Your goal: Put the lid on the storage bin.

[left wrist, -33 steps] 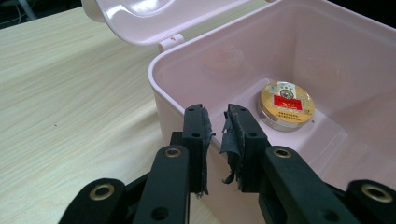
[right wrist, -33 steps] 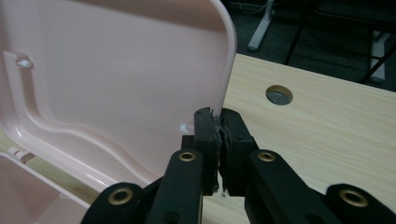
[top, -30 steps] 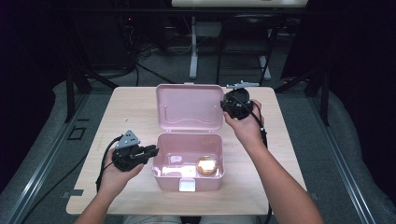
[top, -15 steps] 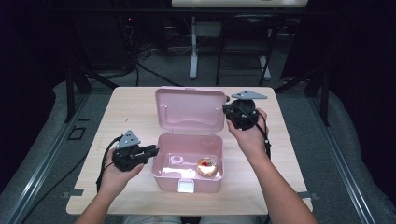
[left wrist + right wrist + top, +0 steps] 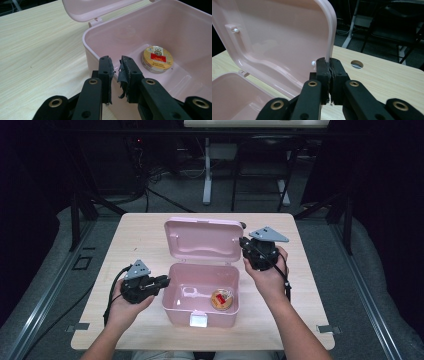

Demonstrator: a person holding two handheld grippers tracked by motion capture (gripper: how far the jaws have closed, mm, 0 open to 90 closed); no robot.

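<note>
No lettering can be made out. The round tin [image 5: 157,59] in the box [image 5: 190,32] bears a red label with a line of small print beneath and a round emblem above, all too small and blurred to read.

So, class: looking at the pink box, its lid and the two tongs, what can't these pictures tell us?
- Round tin: label print too small to read, left gripper view.
- Latch: a pale blur, high view.
- Lid: outer face turned away, right gripper view.
- Right tongs on the lid's rim: pad contact hidden by the jaws.
</note>
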